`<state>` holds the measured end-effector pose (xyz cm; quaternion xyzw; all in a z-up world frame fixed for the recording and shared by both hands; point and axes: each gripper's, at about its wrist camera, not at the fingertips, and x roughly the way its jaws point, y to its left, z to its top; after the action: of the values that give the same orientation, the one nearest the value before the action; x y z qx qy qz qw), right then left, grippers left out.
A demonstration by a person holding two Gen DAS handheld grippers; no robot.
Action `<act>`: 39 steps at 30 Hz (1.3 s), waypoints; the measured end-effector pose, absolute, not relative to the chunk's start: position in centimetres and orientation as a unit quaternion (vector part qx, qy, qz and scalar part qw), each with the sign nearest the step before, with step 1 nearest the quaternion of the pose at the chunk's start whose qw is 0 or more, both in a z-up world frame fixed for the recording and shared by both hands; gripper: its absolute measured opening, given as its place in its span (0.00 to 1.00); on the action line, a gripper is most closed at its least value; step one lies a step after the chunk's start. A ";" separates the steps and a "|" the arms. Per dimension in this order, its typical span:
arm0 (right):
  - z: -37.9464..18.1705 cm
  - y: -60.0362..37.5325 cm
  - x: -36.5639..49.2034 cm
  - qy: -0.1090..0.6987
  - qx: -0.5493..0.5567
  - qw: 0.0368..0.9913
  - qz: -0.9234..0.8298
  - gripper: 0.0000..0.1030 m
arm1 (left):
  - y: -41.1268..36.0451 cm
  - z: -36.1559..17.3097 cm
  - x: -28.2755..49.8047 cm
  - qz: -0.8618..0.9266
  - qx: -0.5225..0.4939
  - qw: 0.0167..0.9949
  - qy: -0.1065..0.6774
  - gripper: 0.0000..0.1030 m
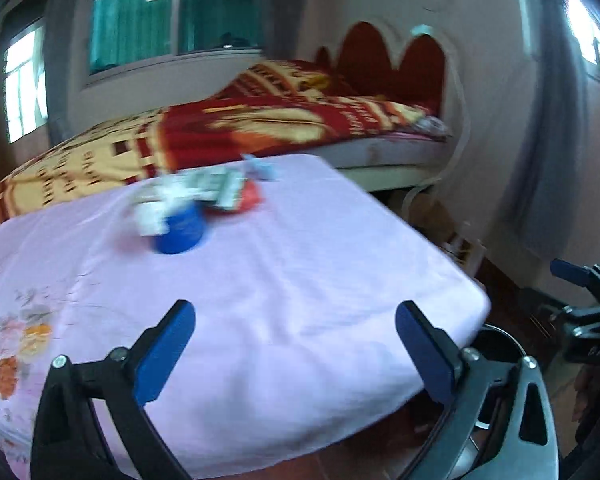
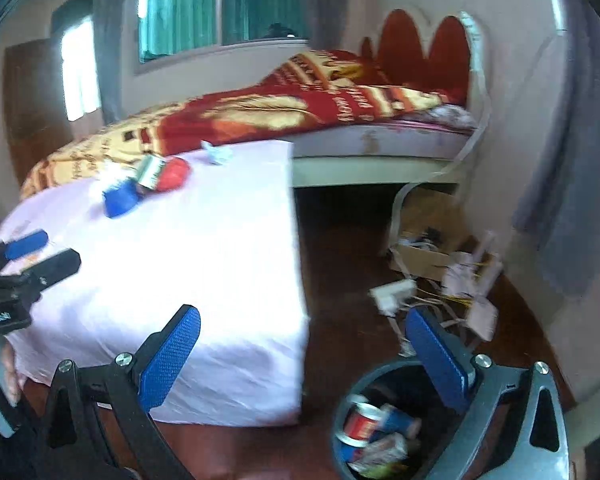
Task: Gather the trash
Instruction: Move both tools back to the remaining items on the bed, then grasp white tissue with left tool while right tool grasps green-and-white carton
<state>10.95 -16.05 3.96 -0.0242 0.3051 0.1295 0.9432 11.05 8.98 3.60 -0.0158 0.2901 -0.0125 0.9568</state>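
Observation:
Several pieces of trash lie blurred at the far end of a table under a pink cloth: a blue cup, crumpled white paper, a printed packet, a red item and a pale blue scrap. My left gripper hovers open over the table's near edge, nothing between its blue pads. My right gripper is open and empty too, beside the table's corner and above a dark round bin on the floor. The bin holds a red can and wrappers. The right wrist view also shows the blue cup and red item.
A bed with a red and yellow blanket stands behind the table. A cardboard box, cables and papers clutter the wooden floor at the right. The left gripper shows at the left edge of the right wrist view, with a hand below it.

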 end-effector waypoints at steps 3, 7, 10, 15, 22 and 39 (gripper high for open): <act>4.8 -12.5 12.5 0.293 -0.036 0.943 0.154 1.00 | 12.7 3.5 12.2 0.017 -0.034 0.956 0.292 0.94; 5.2 -8.2 15.3 0.292 -0.049 0.937 0.185 1.00 | 16.2 3.1 13.7 0.042 -0.056 0.953 0.296 0.88; 4.8 -5.3 17.6 0.296 -0.058 0.932 0.199 1.00 | 18.0 3.0 15.0 0.053 -0.066 0.952 0.295 0.86; 4.3 -1.2 21.6 0.302 -0.065 0.927 0.211 1.00 | 19.6 3.0 17.5 0.052 -0.062 0.953 0.291 0.79; 3.2 2.6 27.1 0.314 -0.083 0.918 0.229 1.00 | 21.2 2.7 21.7 0.037 -0.056 0.953 0.297 0.70; 1.2 8.5 31.9 0.321 -0.135 0.894 0.282 0.96 | 23.6 2.0 24.8 0.008 -0.085 0.948 0.305 0.40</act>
<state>31.91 8.53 1.22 -0.1350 0.3208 0.2821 0.8941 24.83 23.58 1.98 -0.0848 0.3053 0.0082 0.9485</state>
